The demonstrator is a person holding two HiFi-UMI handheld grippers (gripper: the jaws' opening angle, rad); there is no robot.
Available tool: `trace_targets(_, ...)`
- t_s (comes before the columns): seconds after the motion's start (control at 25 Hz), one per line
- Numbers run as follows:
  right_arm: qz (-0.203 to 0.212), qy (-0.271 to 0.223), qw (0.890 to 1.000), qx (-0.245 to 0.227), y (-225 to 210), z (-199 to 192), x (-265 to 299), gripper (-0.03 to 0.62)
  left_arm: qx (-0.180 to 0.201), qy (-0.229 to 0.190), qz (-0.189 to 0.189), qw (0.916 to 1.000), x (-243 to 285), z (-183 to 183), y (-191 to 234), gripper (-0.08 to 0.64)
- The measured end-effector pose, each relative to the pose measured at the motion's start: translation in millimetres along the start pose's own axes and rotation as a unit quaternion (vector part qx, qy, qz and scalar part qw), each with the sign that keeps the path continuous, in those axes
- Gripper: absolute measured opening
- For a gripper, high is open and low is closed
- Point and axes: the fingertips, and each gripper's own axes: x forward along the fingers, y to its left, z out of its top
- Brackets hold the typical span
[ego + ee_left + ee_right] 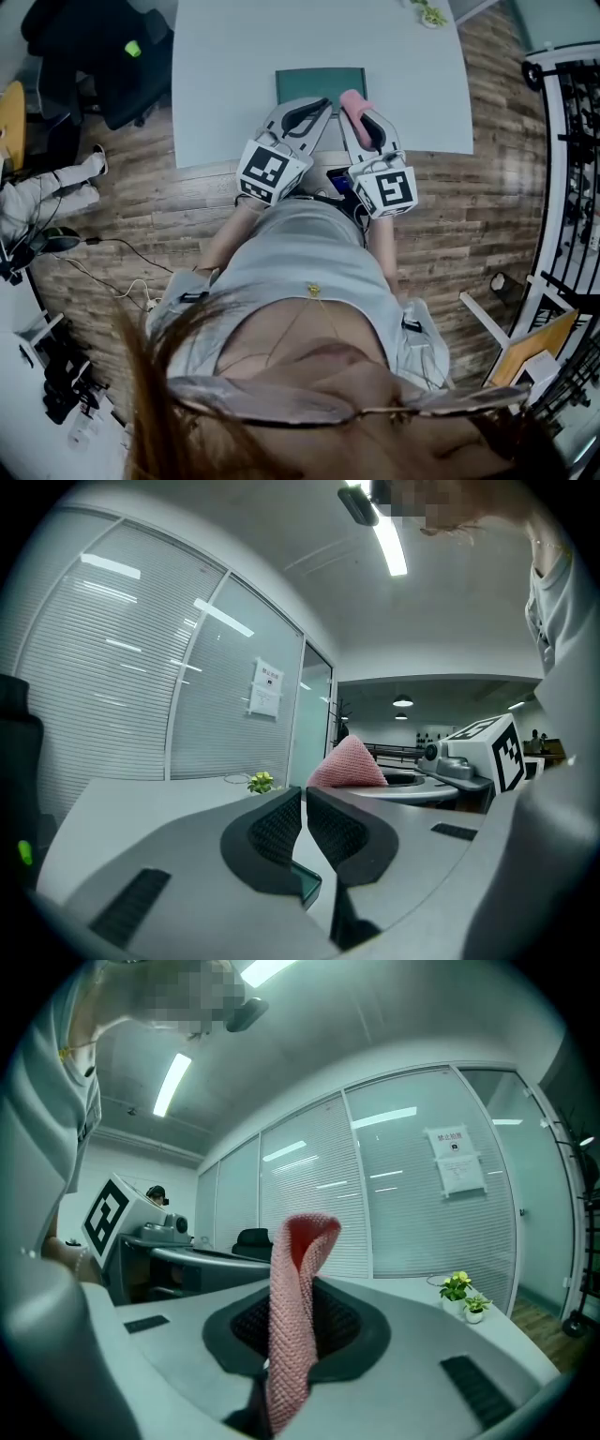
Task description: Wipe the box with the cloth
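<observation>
Box point(319, 84) lies flat on the table point(225, 66), close to the near edge and about at its middle, where both hands reach it easily, we think. Over its near side we see the left gripper point(320, 105), its jaws pressed together with nothing between them; we judge it is there to steady the box. The cloth point(353, 101) stands folded in the right gripper point(364, 117), pinched firmly, at the box's near right corner. Whether it touches the box we cannot tell.
</observation>
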Motion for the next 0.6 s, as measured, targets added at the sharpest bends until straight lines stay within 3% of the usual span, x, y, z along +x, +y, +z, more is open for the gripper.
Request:
trace_targets(0.28, -0.045, 0.037, 0.998, 0.011, -24, -18, 29, 0.040, -0.003, 0.022, -0.012, 0.9997, 8, -8, 37, 0.040)
trace_targets(0.6, -0.082, 0.103, 0.991, -0.012, -51, -54, 49, 0.041, -0.017, 0.051, -0.017, 0.9984, 14, -33, 77, 0.041)
